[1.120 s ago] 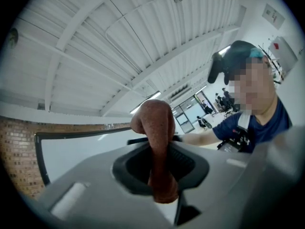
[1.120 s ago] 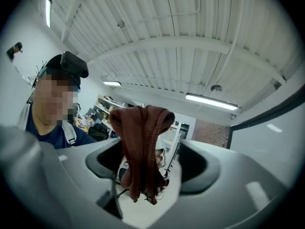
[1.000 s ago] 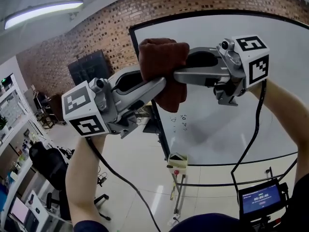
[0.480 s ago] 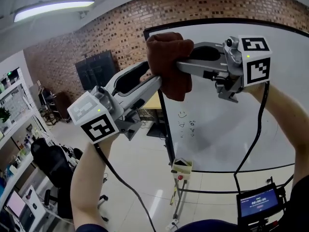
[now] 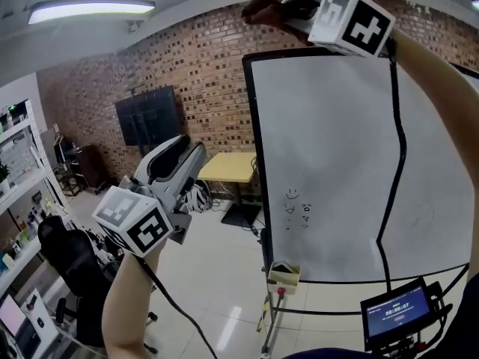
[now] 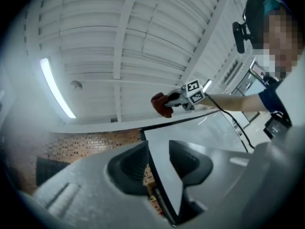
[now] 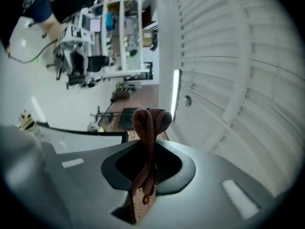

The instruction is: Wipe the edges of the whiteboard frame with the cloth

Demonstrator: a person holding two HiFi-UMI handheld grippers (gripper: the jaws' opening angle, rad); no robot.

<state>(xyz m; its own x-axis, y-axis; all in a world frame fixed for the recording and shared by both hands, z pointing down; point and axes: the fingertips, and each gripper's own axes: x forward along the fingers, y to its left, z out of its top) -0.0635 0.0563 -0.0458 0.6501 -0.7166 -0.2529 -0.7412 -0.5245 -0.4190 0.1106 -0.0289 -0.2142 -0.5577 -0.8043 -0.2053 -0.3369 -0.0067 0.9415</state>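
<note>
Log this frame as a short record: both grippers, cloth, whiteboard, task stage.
whiteboard: upright, dark frame, small doodles
cloth: reddish-brown, bunched
left gripper: jaws apart, just been closing, nothing between them; held low, off the whiteboard
right gripper: shut on cloth, raised by the whiteboard's top left corner
stage: cloth near top of frame; contact unclear

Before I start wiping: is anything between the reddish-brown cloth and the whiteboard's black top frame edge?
Nothing visible. The reddish-brown cloth, pinched in the right gripper, whose jaws have just been closing on it, is up by the top left corner of the whiteboard's black frame, with only open air between.
</note>
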